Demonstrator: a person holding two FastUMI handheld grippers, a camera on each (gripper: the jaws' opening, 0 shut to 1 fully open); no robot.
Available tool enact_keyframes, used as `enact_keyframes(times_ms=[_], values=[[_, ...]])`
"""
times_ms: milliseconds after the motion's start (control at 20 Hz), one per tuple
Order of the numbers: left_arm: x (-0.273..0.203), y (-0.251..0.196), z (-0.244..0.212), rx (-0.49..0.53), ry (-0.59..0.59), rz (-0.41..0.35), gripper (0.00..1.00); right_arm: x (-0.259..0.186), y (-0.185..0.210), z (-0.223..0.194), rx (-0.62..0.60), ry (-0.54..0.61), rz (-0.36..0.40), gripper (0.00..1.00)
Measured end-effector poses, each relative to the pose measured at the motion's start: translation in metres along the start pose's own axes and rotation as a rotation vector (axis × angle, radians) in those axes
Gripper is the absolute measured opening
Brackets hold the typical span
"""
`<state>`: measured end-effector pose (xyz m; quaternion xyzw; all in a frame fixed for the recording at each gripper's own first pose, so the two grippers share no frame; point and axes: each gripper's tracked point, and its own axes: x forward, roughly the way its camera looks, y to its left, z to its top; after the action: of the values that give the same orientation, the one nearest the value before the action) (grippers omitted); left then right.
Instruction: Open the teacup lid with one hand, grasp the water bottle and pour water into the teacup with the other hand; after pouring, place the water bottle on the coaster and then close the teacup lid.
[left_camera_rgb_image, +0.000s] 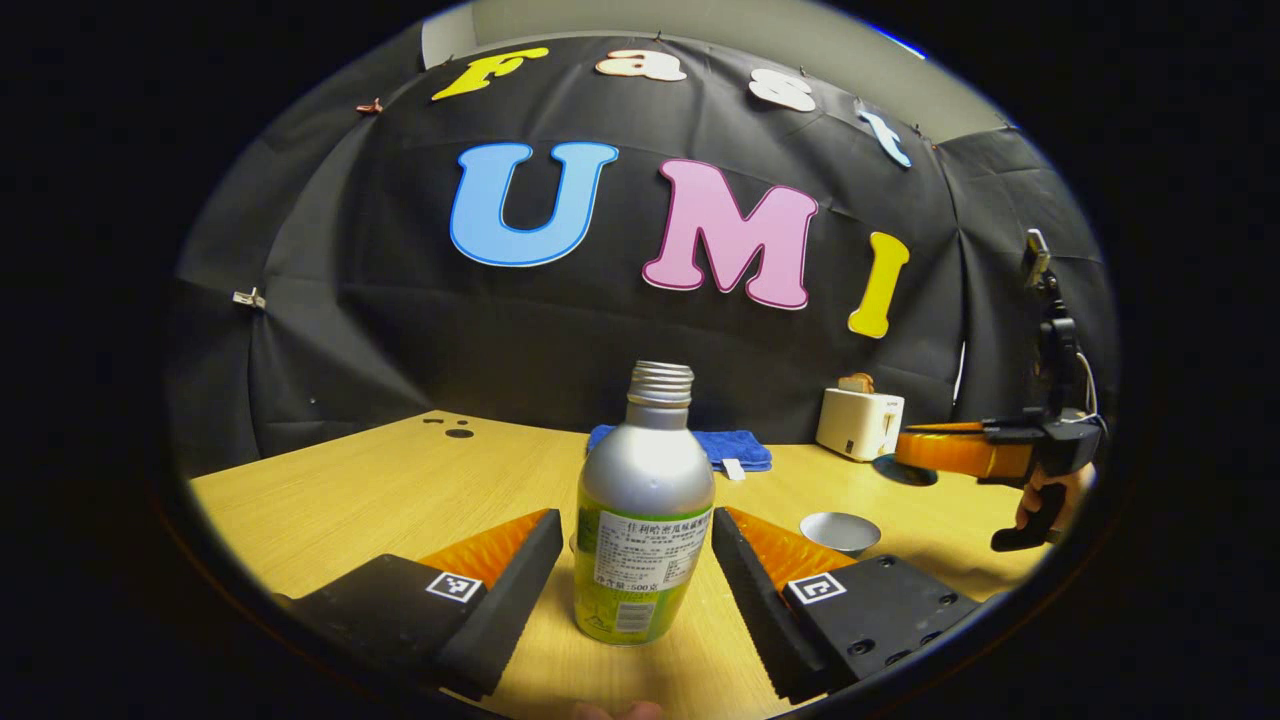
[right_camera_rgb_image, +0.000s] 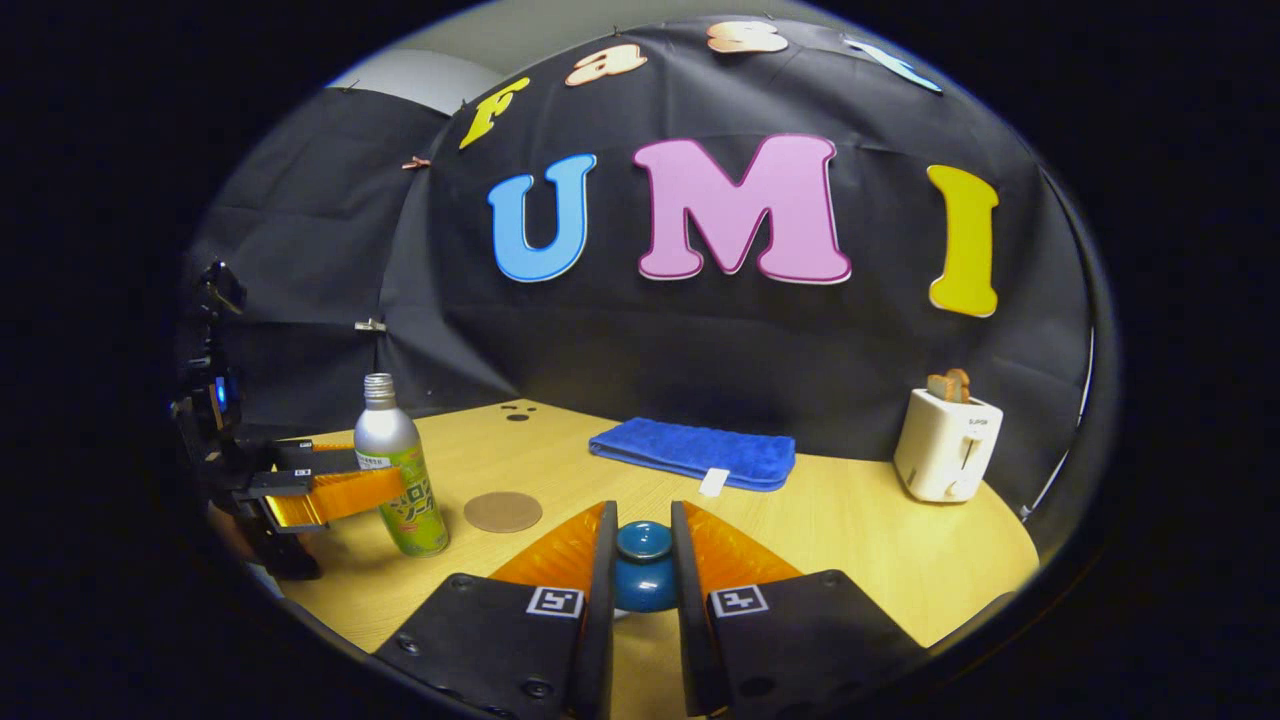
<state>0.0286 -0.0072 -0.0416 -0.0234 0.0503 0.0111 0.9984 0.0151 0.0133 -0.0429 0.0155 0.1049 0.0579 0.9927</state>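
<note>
On a pale wooden counter (left_camera_rgb_image: 350, 490) inside a cloth-walled booth, the left hand-held gripper (left_camera_rgb_image: 636, 560) stands with its fingers spread wide on either side of an upright water bottle (left_camera_rgb_image: 645, 510), silver above and green-labelled below, its threaded neck uncapped; gaps show between the bottle and each finger, so nothing presses on it. In the right gripper view the same bottle (right_camera_rgb_image: 398, 470) stands near the counter's left edge with the left hand-held gripper (right_camera_rgb_image: 335, 495) reaching around it, and a round brown coaster (right_camera_rgb_image: 503, 511) lies flat just beside it. The right hand-held gripper (right_camera_rgb_image: 643, 560) is closed on the blue knob of the teacup lid (right_camera_rgb_image: 644, 568), both fingers tight against its sides. From the left gripper view that right hand-held gripper (left_camera_rgb_image: 915, 465) hangs above the counter at the right, a dark disc at its tip, a hand (left_camera_rgb_image: 1045, 495) on its handle, while an open silver teacup (left_camera_rgb_image: 841, 532) sits on the counter below and just left of it. Farther back, a folded blue towel (right_camera_rgb_image: 695, 452) lies near the wall, and a white toaster (right_camera_rgb_image: 946, 445) with bread in its slots stands at the right.
</note>
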Motion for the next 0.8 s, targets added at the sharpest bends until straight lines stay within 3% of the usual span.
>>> enact_keyframes(times_ms=[250, 300, 400, 650, 800], values=[[0.007, -0.002, -0.006, 0.018, 0.027, 0.024, 0.93, -0.019, -0.014, 0.012, 0.004, -0.048, -0.021, 0.31], [0.007, -0.003, -0.006, 0.034, 0.028, 0.036, 0.87, -0.021, -0.016, 0.013, 0.009, -0.052, -0.023, 0.31], [0.008, -0.001, -0.005, 0.089, 0.040, 0.063, 0.84, -0.027, -0.025, 0.013, 0.016, -0.062, -0.032, 0.31], [0.015, -0.012, 0.013, 0.290, 0.020, 0.069, 0.82, -0.042, -0.050, 0.016, 0.024, -0.091, -0.079, 0.31], [0.021, -0.029, 0.028, 0.505, -0.007, 0.069, 0.81, -0.049, -0.060, 0.015, 0.015, -0.095, -0.100, 0.31]])
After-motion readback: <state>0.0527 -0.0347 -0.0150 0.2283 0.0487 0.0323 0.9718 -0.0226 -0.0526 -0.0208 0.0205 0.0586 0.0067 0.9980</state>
